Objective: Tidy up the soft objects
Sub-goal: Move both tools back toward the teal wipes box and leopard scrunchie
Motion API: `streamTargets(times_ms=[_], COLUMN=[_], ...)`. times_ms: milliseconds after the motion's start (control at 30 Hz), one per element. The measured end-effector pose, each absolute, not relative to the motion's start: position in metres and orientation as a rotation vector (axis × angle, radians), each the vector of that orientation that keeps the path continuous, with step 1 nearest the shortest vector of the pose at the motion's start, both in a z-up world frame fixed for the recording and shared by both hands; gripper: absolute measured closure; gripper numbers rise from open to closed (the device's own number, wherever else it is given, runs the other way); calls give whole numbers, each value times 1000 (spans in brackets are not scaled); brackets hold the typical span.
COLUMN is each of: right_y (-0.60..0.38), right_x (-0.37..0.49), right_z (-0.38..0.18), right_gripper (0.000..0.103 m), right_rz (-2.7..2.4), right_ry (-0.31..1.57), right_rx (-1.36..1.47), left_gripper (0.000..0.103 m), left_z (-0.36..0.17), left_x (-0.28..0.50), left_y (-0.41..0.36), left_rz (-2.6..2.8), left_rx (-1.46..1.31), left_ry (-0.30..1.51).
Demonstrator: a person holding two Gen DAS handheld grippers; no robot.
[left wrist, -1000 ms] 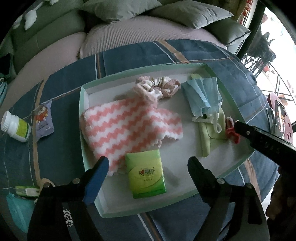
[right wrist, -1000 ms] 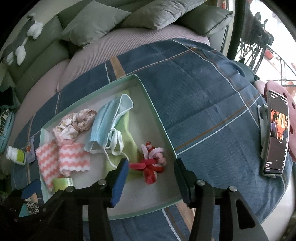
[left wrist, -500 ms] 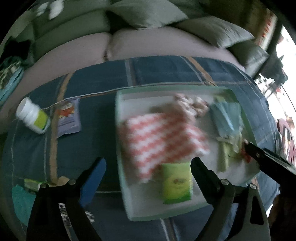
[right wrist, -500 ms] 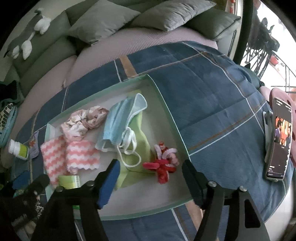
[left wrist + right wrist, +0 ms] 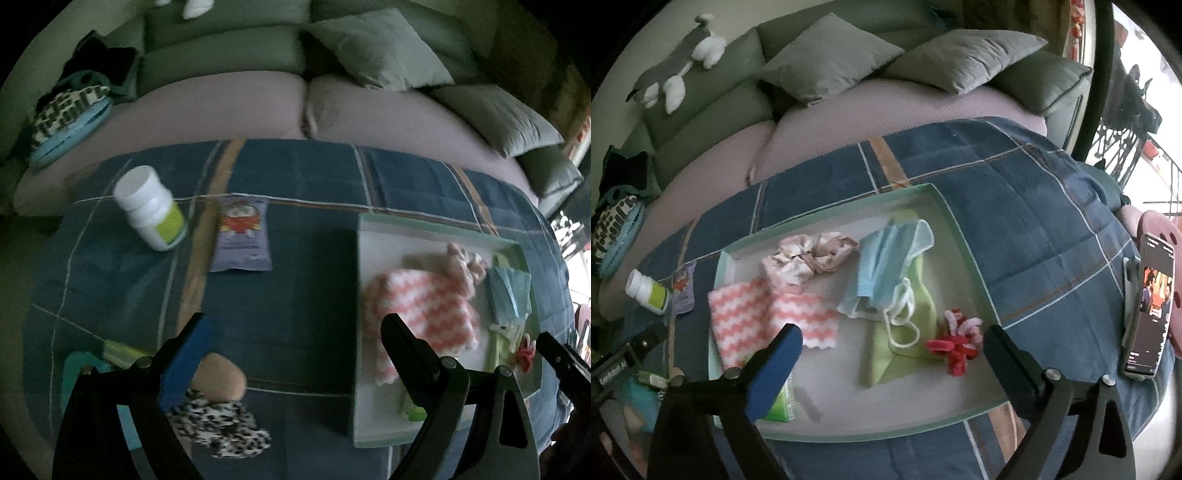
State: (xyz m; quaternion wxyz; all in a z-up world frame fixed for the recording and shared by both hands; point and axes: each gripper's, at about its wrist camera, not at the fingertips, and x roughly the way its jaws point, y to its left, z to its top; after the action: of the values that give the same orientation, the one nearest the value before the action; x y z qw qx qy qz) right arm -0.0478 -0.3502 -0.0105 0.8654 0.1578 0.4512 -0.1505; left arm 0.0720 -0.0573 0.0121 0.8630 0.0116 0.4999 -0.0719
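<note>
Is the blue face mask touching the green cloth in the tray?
Touching. In the right wrist view the blue face mask lies partly on top of the green cloth, and its white ear loops rest on it.

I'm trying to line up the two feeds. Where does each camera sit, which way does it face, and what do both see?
Left wrist: on the left gripper, angled down over the blue quilt beside the tray; its two open fingers show, and the right gripper's tip at the right edge.
Right wrist: on the right gripper, angled down over the tray; its open fingers show.
Shared: tray, pink zigzag cloth, white bottle, sofa.
</note>
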Motion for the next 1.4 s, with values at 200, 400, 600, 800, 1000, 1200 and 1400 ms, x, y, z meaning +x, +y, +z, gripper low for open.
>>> streamTargets(times_ms=[200,400,600,800,1000,1200,1400], right_y=[-328,-289,-248,-201,-155,-120,-101], right_x=[-41,-32,-21,-11,-3,-2,-1], right_z=[-6,-5,-7,-10,-24,-45,-63], right_gripper=[3,2,2,2,2,2,2], right_rz=[-249,-162,-71,37,148,231,281], right_ry=[932,930,945,952,990,1047,1103], right_rx=[320,272,224,176,109,53,30], left_gripper=[10,10,10,10,10,10,10], left_z=[23,35,48,44,33,20,5], left_x=[73,72,66,63,65,67,72], left_y=[-29,8,57,96,111,116,124], left_rz=[-102,-20,76,148,152,132,119], left_rx=[-18,-36,-106,-169,-186,-203,-249], left_ry=[1023,995,959,965,998,1047,1099])
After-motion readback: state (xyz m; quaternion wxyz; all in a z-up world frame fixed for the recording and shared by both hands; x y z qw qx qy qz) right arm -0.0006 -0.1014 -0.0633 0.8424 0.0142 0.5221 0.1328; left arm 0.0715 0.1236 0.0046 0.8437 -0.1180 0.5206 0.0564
